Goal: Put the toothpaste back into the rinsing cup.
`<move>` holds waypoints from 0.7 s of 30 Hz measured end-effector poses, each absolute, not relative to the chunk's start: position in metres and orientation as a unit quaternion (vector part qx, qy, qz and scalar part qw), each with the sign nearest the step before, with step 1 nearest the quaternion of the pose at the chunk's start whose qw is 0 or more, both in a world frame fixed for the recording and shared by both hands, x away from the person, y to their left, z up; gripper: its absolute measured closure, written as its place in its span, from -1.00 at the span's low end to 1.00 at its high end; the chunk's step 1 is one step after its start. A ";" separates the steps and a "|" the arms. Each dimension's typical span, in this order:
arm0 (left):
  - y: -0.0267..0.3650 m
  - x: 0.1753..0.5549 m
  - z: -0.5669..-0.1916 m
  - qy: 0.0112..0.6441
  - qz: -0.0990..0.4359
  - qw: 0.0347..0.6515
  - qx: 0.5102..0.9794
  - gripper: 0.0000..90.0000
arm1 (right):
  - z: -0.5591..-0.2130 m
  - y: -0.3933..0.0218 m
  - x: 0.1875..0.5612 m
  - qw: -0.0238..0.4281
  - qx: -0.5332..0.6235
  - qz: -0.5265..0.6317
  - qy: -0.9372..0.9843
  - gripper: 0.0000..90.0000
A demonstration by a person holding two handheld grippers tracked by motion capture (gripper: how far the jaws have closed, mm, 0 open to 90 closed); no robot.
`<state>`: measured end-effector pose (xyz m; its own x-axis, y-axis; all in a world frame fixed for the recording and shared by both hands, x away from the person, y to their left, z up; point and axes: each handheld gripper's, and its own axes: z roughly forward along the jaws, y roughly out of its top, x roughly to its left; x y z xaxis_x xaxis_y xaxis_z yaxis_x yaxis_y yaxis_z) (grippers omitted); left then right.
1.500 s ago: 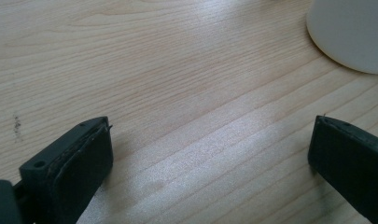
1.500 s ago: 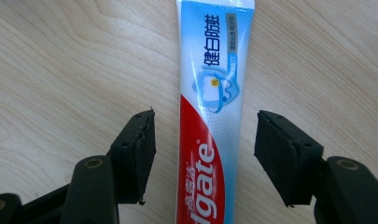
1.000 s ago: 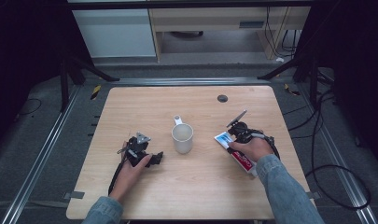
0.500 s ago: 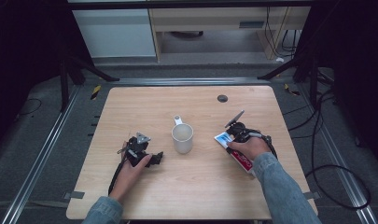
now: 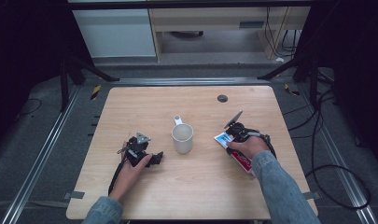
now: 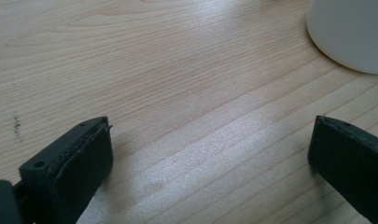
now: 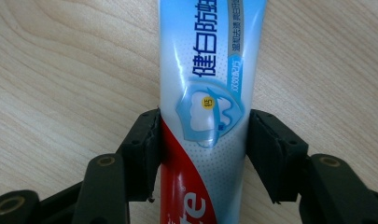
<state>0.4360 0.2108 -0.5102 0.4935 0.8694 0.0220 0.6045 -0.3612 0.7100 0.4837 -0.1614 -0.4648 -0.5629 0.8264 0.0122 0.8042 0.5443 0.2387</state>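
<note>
A toothpaste tube (image 5: pixel 243 163), blue-white with a red end, lies flat on the wooden table (image 5: pixel 270 112) at the right. My right gripper (image 5: pixel 227 142) is shut on it, and in the right gripper view its two black jaws press both sides of the tube (image 7: pixel 203 84) at the tooth logo, right gripper (image 7: pixel 203 140). A white mug (image 5: pixel 182 138) stands upright at the table's middle, handle pointing away. My left gripper (image 5: pixel 155 158) rests on the table left of the mug, open. Between its wide-apart jaws is bare wood, left gripper (image 6: pixel 210 154), with the mug (image 6: pixel 352 32) at the upper right.
A small dark round hole (image 5: pixel 222 98) sits in the table near the far right. Black cables (image 5: pixel 317 154) trail off the right side. Metal rails (image 5: pixel 46 154) run along both sides of the table.
The right hand has edged slightly left over the tube. The tube, the mug and the left gripper have stayed where they were.
</note>
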 end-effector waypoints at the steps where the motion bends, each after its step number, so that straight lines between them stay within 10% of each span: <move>1: 0.211 0.436 -0.510 0.461 0.202 0.327 0.800 -1.00 | -0.465 -0.161 0.484 0.051 0.465 0.109 0.877 0.01; 21: 0.211 0.436 -0.510 0.461 0.202 0.327 0.800 -1.00 | -0.467 -0.159 0.488 0.042 0.461 0.098 0.881 0.06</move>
